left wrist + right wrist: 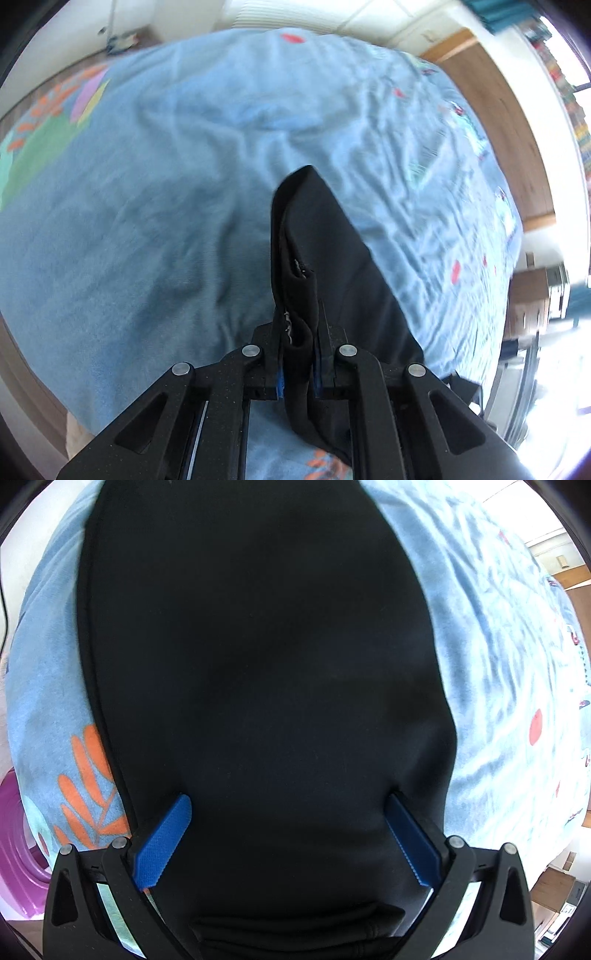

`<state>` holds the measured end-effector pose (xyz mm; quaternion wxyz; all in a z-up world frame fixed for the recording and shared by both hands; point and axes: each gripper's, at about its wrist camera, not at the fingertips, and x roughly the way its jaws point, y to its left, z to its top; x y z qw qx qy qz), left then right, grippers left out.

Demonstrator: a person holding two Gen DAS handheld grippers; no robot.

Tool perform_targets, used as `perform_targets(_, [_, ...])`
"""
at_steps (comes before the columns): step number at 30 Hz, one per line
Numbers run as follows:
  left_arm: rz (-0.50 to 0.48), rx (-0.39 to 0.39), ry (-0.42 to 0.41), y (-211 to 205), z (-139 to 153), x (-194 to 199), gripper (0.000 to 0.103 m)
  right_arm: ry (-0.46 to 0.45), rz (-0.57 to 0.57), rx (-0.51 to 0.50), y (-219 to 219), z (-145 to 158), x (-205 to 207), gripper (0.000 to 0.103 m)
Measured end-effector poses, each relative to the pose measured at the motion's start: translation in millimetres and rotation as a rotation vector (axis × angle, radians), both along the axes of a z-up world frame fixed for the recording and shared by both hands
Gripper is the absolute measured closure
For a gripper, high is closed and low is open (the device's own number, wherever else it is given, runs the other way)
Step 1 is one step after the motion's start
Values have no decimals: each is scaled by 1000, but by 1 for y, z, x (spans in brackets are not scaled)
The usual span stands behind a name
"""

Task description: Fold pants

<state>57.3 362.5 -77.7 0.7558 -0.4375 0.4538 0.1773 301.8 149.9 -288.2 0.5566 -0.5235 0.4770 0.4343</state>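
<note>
Left wrist view: the left claw [298, 334] at bottom centre is clenched on a bunched edge of the black fabric pants [332, 251], which lie on the light blue patterned bedspread [147, 192]. Right wrist view: the right claw [288, 805] stands released, blue pads [162, 842] spread over pants filling mid-frame.

The black pants [332, 251] lie spread flat over a light blue bedspread [147, 221], one bunched, doubled edge lifted off it and pinched upright, the broad dark panel [258, 664] smooth and nearly creaseless.
</note>
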Motion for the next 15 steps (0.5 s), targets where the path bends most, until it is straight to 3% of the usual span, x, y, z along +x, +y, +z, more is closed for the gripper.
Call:
perform_targets(8, [-108, 79, -59, -28, 27, 17, 95, -1, 8, 56, -8, 5, 0, 0])
perform_targets(15, [-279, 181, -31, -61, 50, 39, 95, 14, -63, 110, -27, 45, 7, 0])
